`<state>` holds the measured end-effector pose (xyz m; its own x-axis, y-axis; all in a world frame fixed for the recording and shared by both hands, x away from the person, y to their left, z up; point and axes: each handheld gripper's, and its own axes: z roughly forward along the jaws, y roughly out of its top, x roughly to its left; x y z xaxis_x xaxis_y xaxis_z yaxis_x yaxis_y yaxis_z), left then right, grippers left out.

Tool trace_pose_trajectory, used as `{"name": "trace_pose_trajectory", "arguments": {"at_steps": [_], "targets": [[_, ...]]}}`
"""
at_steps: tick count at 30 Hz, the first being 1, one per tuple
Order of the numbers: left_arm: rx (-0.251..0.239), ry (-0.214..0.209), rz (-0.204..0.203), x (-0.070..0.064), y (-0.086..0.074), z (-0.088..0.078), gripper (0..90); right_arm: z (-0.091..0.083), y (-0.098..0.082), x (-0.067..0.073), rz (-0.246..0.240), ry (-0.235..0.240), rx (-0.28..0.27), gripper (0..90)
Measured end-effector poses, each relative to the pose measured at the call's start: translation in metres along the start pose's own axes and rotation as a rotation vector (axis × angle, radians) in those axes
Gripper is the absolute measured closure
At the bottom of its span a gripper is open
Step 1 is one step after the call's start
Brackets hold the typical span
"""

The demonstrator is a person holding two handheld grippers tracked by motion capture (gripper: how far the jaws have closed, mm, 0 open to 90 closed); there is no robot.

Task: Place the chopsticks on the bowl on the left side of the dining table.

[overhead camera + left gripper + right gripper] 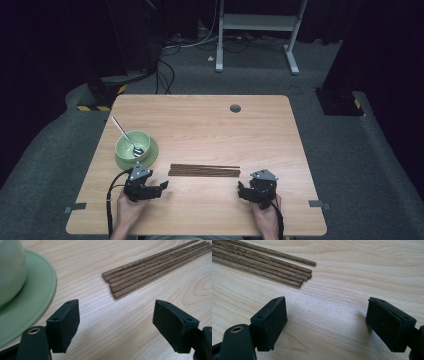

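The chopsticks [204, 170] lie in a row near the desk's [210, 125] front edge. The left hand-held gripper [161, 187] and the right hand-held gripper [243, 192] flank them, both with jaws apart, holding nothing

A light wooden worktop [210, 125] with rounded corners and a round grey cable grommet [235, 108] stands on dark grey carpet [350, 150], with a white metal frame on two legs [257, 25], tangled black and white cables [180, 45] and black-and-yellow striped stand bases [102, 95] in the dim room behind.
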<state>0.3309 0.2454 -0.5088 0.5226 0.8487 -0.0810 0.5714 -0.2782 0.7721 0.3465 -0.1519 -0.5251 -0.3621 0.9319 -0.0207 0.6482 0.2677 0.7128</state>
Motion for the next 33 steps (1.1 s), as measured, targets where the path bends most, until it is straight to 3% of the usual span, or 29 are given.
{"name": "trace_pose_trajectory", "arguments": {"at_steps": [21, 33], "targets": [[-0.003, -0.055, 0.076, -0.018, 0.02, 0.01, 23.4, 0.0, 0.0, 0.001, 0.001, 0.002, 0.0, 16.9], [0.005, -0.106, 0.117, -0.03, 0.043, 0.017, 24.3, 0.0, 0.0, 0.001, 0.0, 0.003, 0.0, 16.9]]}}
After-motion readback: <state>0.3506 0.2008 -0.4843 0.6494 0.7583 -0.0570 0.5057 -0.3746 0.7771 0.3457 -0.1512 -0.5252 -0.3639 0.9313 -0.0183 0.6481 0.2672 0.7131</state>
